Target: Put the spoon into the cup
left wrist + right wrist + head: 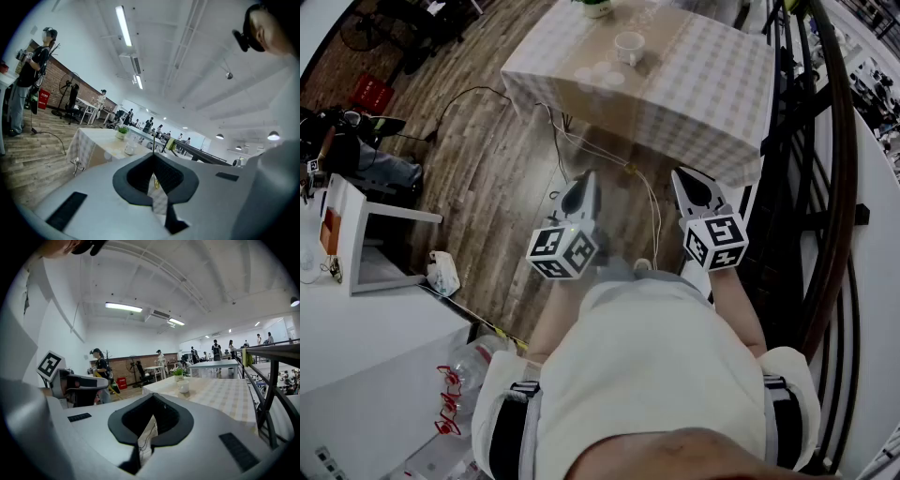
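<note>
A white cup stands on a table with a checked cloth, far ahead of me; the cup also shows small in the left gripper view, and the cup in the right gripper view. I cannot make out a spoon in any view. My left gripper and right gripper are held side by side over the wood floor, well short of the table. Both are shut with nothing between the jaws. The closed jaws of the left gripper and of the right gripper point towards the table.
A small potted plant stands behind the cup. Cables trail over the floor below the table's near edge. A dark metal railing runs along the right. A white desk and a seated person are at the left.
</note>
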Demonstrator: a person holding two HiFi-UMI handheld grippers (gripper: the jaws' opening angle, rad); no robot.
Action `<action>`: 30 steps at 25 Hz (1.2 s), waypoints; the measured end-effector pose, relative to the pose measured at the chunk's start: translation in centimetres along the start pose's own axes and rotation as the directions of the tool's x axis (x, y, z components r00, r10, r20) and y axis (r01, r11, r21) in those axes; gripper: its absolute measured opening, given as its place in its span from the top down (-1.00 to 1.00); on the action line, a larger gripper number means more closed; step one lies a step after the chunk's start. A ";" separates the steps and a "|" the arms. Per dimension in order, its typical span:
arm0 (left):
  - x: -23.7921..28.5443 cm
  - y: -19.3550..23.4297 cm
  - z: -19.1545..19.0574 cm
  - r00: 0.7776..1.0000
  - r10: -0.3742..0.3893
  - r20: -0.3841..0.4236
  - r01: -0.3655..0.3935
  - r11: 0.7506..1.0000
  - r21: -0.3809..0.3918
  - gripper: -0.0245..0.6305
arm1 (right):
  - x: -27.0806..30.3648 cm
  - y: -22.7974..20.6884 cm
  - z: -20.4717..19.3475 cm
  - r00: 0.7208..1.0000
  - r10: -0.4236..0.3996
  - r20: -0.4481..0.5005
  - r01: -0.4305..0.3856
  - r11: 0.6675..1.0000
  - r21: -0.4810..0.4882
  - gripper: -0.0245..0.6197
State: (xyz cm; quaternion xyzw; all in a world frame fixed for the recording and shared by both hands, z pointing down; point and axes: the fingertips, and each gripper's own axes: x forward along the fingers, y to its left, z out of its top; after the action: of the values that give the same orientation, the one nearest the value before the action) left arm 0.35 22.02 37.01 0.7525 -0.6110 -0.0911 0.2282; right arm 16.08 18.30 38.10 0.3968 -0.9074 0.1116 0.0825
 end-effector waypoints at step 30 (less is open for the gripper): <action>-4.5 -3.1 -1.2 0.999 0.000 0.044 0.000 1.000 -0.003 0.91 | -5.2 2.7 -0.1 0.997 0.060 0.045 -0.060 0.998 0.010 0.92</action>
State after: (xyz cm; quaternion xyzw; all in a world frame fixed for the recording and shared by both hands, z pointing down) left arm 2.49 27.04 35.99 0.7499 -0.6160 -0.1086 0.2156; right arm 17.60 23.72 36.57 0.3723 -0.9198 0.1105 0.0565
